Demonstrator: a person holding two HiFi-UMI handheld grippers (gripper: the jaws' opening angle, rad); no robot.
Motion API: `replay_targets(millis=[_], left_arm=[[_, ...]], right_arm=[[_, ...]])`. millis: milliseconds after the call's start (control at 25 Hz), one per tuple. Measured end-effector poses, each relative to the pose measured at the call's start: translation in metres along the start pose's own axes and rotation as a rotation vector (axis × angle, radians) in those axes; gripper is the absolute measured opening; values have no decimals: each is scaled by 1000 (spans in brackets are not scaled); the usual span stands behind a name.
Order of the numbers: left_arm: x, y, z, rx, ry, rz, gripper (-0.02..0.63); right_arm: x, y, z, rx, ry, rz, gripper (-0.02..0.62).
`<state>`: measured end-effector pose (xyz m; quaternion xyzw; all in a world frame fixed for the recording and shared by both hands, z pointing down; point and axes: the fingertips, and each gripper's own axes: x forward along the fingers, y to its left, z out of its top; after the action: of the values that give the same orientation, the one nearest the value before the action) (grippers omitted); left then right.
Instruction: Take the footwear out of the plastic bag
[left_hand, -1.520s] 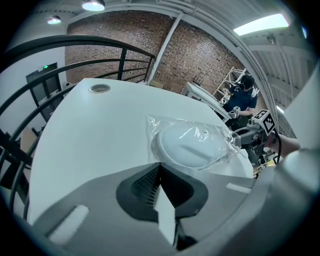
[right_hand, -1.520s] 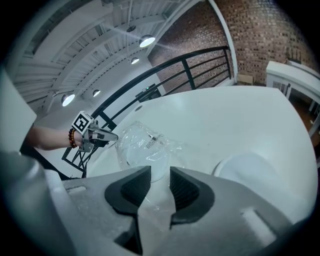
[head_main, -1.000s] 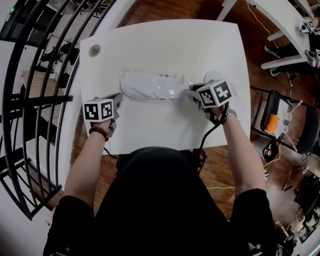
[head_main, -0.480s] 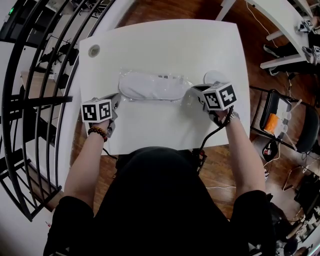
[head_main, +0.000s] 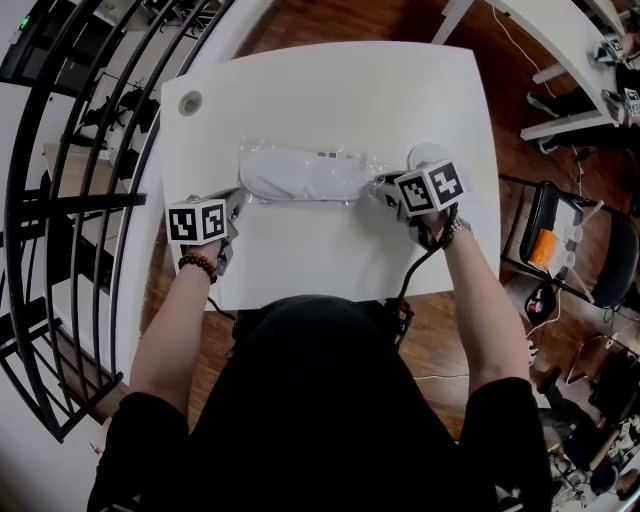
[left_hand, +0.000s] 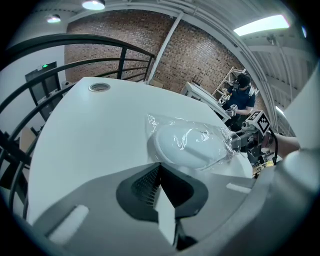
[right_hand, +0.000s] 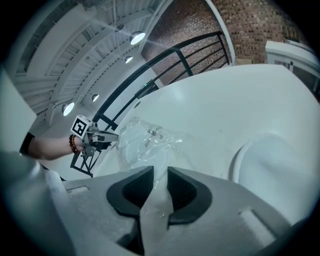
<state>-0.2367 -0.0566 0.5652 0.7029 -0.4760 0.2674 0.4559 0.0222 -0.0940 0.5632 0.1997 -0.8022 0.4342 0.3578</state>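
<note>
A clear plastic bag (head_main: 305, 172) holding a white slipper (head_main: 300, 175) lies across the middle of the white table (head_main: 330, 90). My left gripper (head_main: 232, 203) is at the bag's left end, shut, with a strip of its film pinched in the jaws (left_hand: 159, 167). At the bag's right end is my right gripper (head_main: 384, 186). Its jaws have just been opening, and bag film lies loosely in the gap between them (right_hand: 160, 172). A second white slipper (head_main: 428, 153) lies bare on the table just right of that gripper.
A round cable grommet (head_main: 189, 101) sits near the table's far left corner. A black curved railing (head_main: 80, 150) runs along the left side. A black chair (head_main: 580, 250) stands to the right, with other white tables (head_main: 560, 60) beyond.
The right gripper shifted slightly right, tugging the bag's end, then came back left. Its jaws closed and parted again. The left gripper has not moved.
</note>
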Motion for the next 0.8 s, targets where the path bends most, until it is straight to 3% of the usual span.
replay_targets(millis=[160,440,720,800], left_arm=[[0,-1,-1,-1,2,-2,15],[-1,3,1,16,-3,24,15],[3,-3,-2,13,5,2,15],[5,-6,-3,10,9,-9,15]], right_arm=[[3,4,2,-13,7,6,75],[-7,5,9,-66,-44,-16,-8],[-7,6,5,-37,-49,7,1],[-5,3,2,-6,-34,16,76]])
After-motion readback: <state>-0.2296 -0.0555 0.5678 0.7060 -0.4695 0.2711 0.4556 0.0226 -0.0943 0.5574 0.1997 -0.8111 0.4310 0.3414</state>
